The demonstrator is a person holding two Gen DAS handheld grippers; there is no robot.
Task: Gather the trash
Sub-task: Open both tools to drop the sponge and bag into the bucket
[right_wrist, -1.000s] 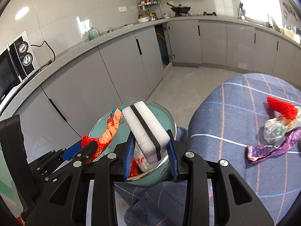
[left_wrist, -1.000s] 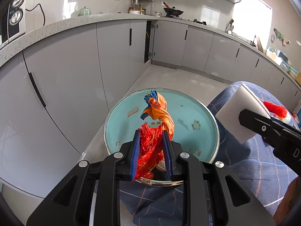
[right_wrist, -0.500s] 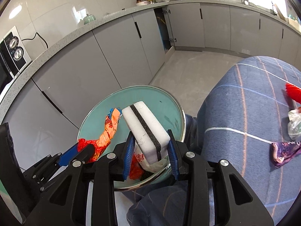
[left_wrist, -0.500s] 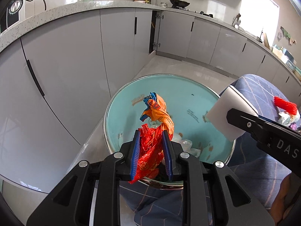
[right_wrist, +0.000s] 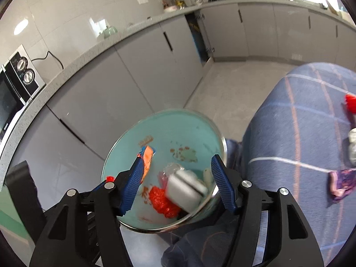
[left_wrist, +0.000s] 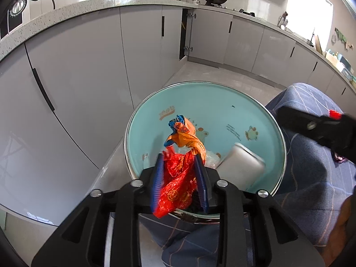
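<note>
Left gripper (left_wrist: 180,173) is angling down over the near rim of the teal bin (left_wrist: 255,102), which is sitting beside the left edge of the blue checked cloth (right_wrist: 300,133). Its jaws have just been opening; the red-orange wrapper (left_wrist: 180,178) is standing between them with its twisted top leaning over the bin's inside. Left pad looks clear of it; contact at the right pad I cannot tell. Judgement: it is being let go here so it drops straight in.

Right gripper (right_wrist: 178,182) is tilting down over the same bin from the cloth side, jaws standing wide, having just been opening. The white sponge block (right_wrist: 187,189) is blurred and lying low in the bin, clear of both pads, beside red crumpled trash (right_wrist: 164,202) already inside.

Farther right, more litter is waiting on the cloth near its right edge: a purple wrapper (right_wrist: 340,182) and a red scrap (right_wrist: 351,102). Judgement: collection is partway done.
</note>
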